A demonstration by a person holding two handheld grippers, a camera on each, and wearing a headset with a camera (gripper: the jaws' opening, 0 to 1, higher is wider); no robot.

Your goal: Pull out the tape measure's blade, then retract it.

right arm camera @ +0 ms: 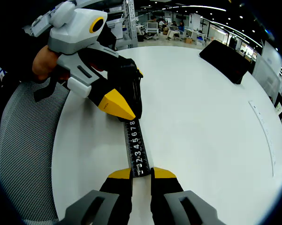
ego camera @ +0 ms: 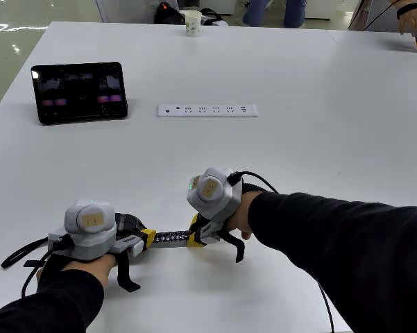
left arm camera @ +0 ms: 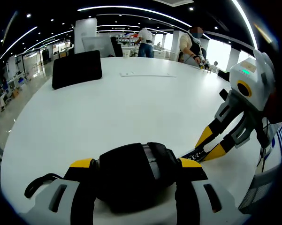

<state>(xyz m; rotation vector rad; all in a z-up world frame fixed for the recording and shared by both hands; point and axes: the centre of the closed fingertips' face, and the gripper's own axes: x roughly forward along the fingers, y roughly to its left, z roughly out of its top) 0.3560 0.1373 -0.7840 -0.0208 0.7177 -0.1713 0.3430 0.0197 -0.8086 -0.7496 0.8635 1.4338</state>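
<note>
The left gripper (left arm camera: 137, 165) is clenched around the black, rounded plastic tape measure case (left arm camera: 131, 176). Its yellow-tipped jaws press the case's two sides at the bottom centre of the left gripper view.

Low in the right gripper view, the right gripper (right arm camera: 141, 173) grasps the free end of the narrow dark steel blade with white numerals (right arm camera: 135, 143) between its yellow tips. From there the blade runs straight up the picture to the case. A short stretch is drawn out and lies close along the table.

In the head view both grippers sit in the lower left of the frame. The left one is nearer the left edge, the right one is just right of it, and the blade spans the gap between them. Under them is a wide white tabletop (ego camera: 298, 132).

Well apart from the grippers:
- a black tablet with a lit screen (ego camera: 80, 91), in the upper left;
- a long white power strip (ego camera: 207, 109), above centre;
- a patterned white paper cup (ego camera: 192, 22), at the top edge.
</note>
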